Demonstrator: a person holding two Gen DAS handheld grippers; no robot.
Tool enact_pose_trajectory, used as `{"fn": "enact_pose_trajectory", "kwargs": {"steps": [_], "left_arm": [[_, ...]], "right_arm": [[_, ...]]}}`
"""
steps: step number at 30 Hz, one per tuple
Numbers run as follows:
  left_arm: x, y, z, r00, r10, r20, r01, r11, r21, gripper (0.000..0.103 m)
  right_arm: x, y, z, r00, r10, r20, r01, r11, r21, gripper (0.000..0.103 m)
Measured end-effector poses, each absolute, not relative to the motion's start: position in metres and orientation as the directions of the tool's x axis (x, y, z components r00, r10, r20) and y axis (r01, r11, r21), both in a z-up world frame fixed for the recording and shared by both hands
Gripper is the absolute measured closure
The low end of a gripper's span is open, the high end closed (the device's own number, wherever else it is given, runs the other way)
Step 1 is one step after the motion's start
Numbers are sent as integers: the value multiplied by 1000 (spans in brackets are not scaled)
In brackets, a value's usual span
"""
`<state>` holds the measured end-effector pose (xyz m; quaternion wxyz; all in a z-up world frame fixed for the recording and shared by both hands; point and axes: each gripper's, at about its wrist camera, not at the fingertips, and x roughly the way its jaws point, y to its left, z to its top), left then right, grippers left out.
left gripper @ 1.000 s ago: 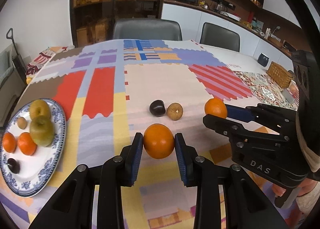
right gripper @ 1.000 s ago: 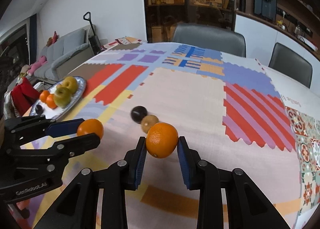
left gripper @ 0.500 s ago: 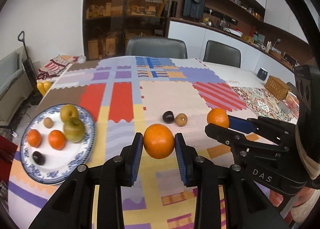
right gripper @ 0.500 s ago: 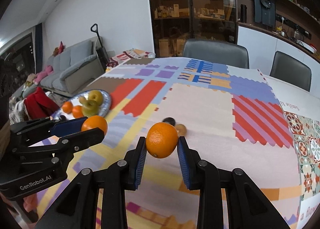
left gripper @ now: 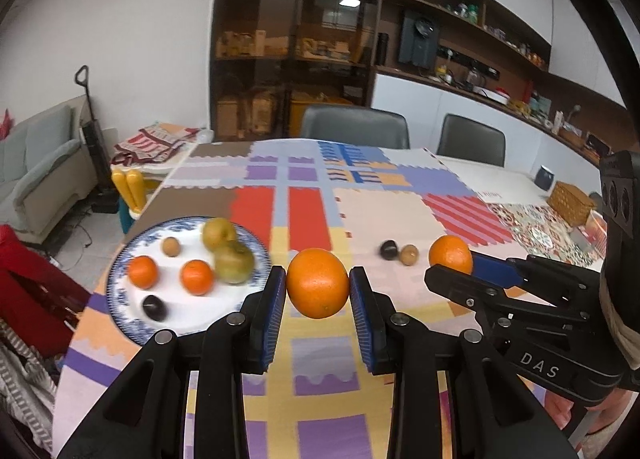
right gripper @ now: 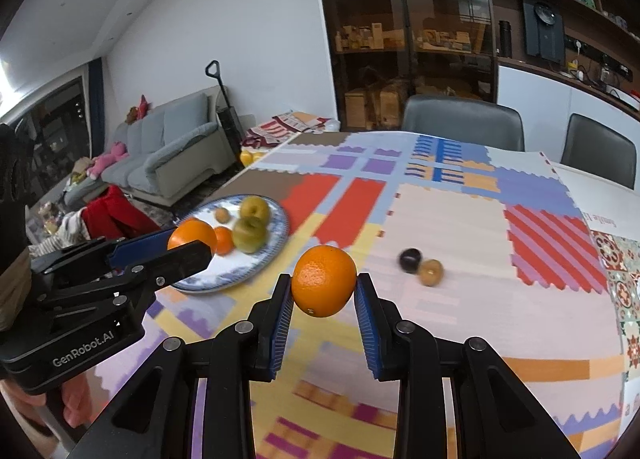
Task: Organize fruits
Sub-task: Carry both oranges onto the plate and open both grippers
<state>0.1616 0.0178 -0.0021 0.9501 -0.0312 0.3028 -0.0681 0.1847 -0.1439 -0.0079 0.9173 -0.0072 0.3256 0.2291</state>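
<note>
My left gripper (left gripper: 318, 289) is shut on an orange (left gripper: 318, 283) and holds it above the table, just right of the blue-and-white plate (left gripper: 120, 259). The plate holds two green apples, two small oranges, a kiwi and a dark plum. My right gripper (right gripper: 323, 291) is shut on a second orange (right gripper: 324, 281), also held in the air; that orange shows in the left wrist view (left gripper: 450, 254). A dark plum (left gripper: 388, 249) and a brown kiwi (left gripper: 409, 255) lie loose on the patchwork cloth. The plate also shows in the right wrist view (right gripper: 280, 235).
Two grey chairs (left gripper: 354, 131) stand at the table's far side. A wicker basket (left gripper: 570, 203) and a small dark object sit at the far right. A sofa (right gripper: 172, 147) and red cloth lie off the table's left edge.
Both grippers have risen and pulled back with their oranges, swinging left, so the plate now sits closer to the left gripper. The loose plum and kiwi have stayed in place.
</note>
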Motion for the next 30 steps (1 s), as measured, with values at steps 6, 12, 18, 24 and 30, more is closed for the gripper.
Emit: {"fn": "enact_pose_trajectory", "kwargs": {"steps": [6, 12, 18, 24, 30], "left_arm": [[154, 50, 0, 823, -107, -558, 63, 993, -99, 71], [149, 78, -3, 829, -66, -555, 21, 996, -87, 71], [147, 107, -10, 825, -26, -564, -18, 997, -72, 71], [152, 132, -22, 812, 20, -583, -54, 998, -41, 71], [164, 153, -39, 786, 52, -616, -70, 998, -6, 71]], "right_arm": [[182, -113, -1, 678, 443, -587, -455, 880, 140, 70], [183, -80, 0, 661, 464, -589, -492, 861, 127, 70], [188, -51, -6, 635, 477, -608, -520, 845, 121, 70], [197, -21, -19, 608, 477, -635, -541, 834, 109, 70], [205, 3, -38, 579, 460, -673, -551, 829, 92, 70]]}}
